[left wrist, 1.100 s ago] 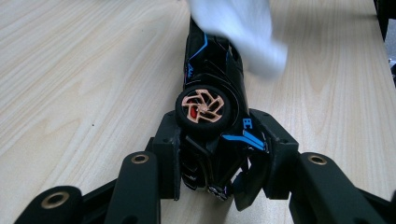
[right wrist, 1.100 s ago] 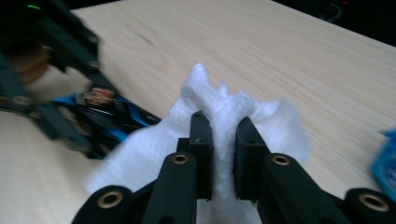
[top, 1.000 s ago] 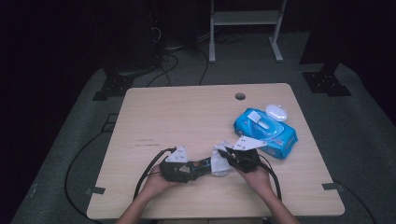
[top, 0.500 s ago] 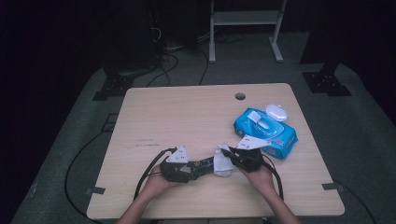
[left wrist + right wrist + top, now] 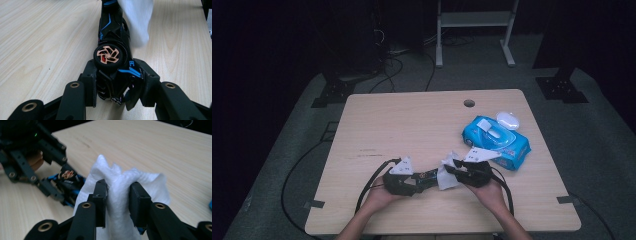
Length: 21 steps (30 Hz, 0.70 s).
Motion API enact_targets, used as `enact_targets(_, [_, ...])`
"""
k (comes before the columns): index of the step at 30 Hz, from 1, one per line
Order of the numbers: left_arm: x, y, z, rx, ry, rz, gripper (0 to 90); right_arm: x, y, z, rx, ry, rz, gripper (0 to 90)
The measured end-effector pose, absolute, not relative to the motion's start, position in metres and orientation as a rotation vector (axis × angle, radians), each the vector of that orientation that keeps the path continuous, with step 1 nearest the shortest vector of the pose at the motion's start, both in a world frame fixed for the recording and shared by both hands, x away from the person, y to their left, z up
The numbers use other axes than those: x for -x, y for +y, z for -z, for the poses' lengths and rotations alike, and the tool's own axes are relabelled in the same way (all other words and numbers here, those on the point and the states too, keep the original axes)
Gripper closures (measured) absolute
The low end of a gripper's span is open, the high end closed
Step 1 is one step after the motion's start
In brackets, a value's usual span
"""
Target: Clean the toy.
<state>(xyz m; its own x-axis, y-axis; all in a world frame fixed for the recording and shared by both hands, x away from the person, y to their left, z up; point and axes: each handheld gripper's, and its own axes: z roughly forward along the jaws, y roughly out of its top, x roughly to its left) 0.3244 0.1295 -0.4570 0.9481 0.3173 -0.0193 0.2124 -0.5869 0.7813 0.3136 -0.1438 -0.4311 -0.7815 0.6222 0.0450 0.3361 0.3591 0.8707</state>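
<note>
Dark floor surrounds our desk; near its front edge we clamp the stiff, slick toy car in the left gripper, best held at its rear. Our right gripper, jaws just widening, still pinches the soft wipe, which hides the car's nose.

Left gripper and right gripper: black bodies, each topped by a grey three-cornered plate and trailing a black cable toward 6 o'clock. Jaw links black, angular, fitted with brass-coloured pivot rivets. Forearms bare; no sleeves visible.
</note>
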Motion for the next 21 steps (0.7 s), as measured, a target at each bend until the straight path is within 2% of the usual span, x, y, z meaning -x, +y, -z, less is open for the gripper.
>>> enact_targets(2, [-0.324,0.129,0.457,-2.219,0.371,-0.156,57.7,-0.313,-0.14,0.434,-0.822,2.341,-1.343,66.6])
enact_targets(4, [-0.325,0.13,0.457,-2.219,0.378,-0.148,57.8,-0.312,-0.137,0.435,-0.795,2.336,-1.341,75.7])
enact_targets(6, [-0.325,0.13,0.457,-2.218,0.379,-0.145,57.9,-0.311,-0.136,0.435,-0.769,2.347,-1.343,80.1])
enact_targets(13, [-0.326,0.13,0.457,-2.21,0.377,-0.138,57.9,-0.325,-0.16,0.434,-0.935,2.311,-1.381,80.7])
enact_targets(21, [-0.324,0.128,0.456,-2.215,0.37,-0.153,57.9,-0.321,-0.149,0.42,-0.88,2.166,-1.262,81.6])
